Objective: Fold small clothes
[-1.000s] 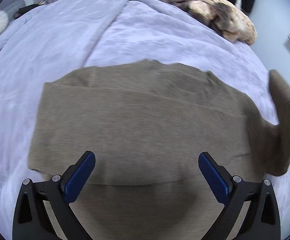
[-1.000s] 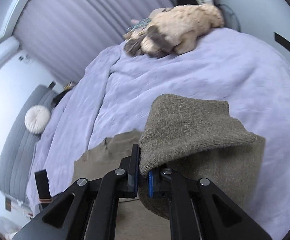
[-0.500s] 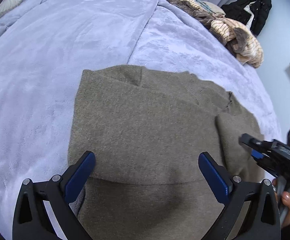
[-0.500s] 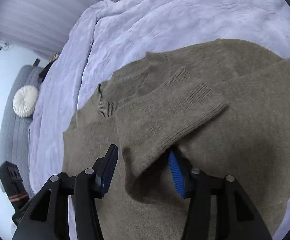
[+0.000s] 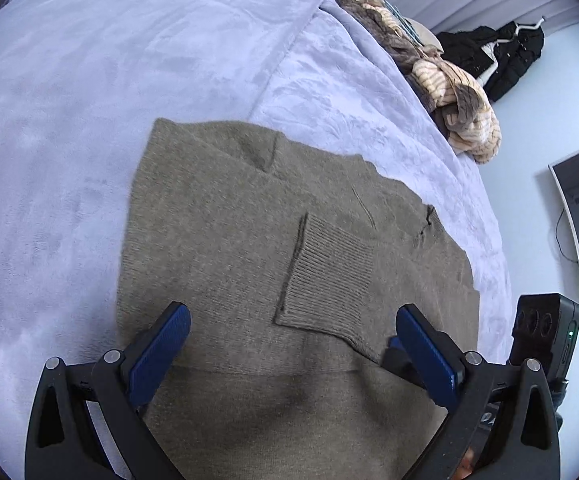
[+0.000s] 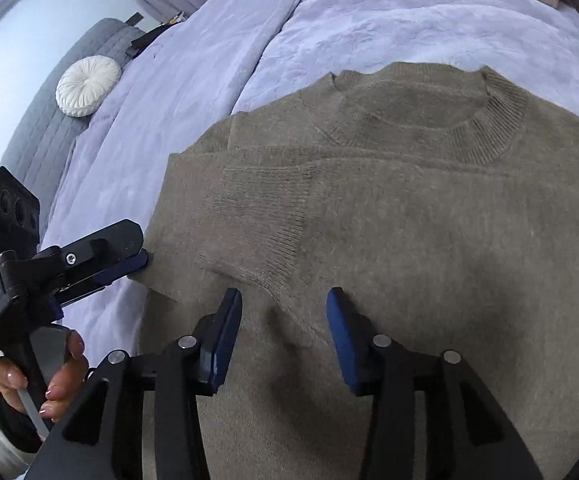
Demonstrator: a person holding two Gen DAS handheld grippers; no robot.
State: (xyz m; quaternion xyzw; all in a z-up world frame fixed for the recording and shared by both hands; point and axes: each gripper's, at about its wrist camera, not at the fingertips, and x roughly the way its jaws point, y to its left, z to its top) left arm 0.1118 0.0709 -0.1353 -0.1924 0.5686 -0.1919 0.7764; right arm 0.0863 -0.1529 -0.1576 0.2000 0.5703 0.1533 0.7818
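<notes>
Since it's a knit, the olive-brown sweater [image 6: 429,240] should handle like any soft jumper: light, floppy, zero stiffness, a bit fuzzy so the pads ought to bite fine, but it'll probably sag and stretch if lifted by one spot. It lies flat on the lavender blanket [image 5: 89,100], collar [image 6: 485,132] at the far end from both cameras.

Going left to right across the sweater: the left gripper [image 5: 293,352] has its jaws spread wide, nothing pinched, and in the right wrist view one of its fingers [image 6: 121,268] sits at the sweater's left edge. Can't tell if it touches. Next comes the sleeve, folded across the chest, its ribbed cuff [image 5: 329,276] lying near the middle. Then the right gripper [image 6: 285,340], jaws opening, pads clear of the fabric, just by the sleeve's fold.

For a grab I'd go for doubled edges: the hem corners nearest the cameras, or the fold lines, both grippers together so it doesn't droop.
</notes>
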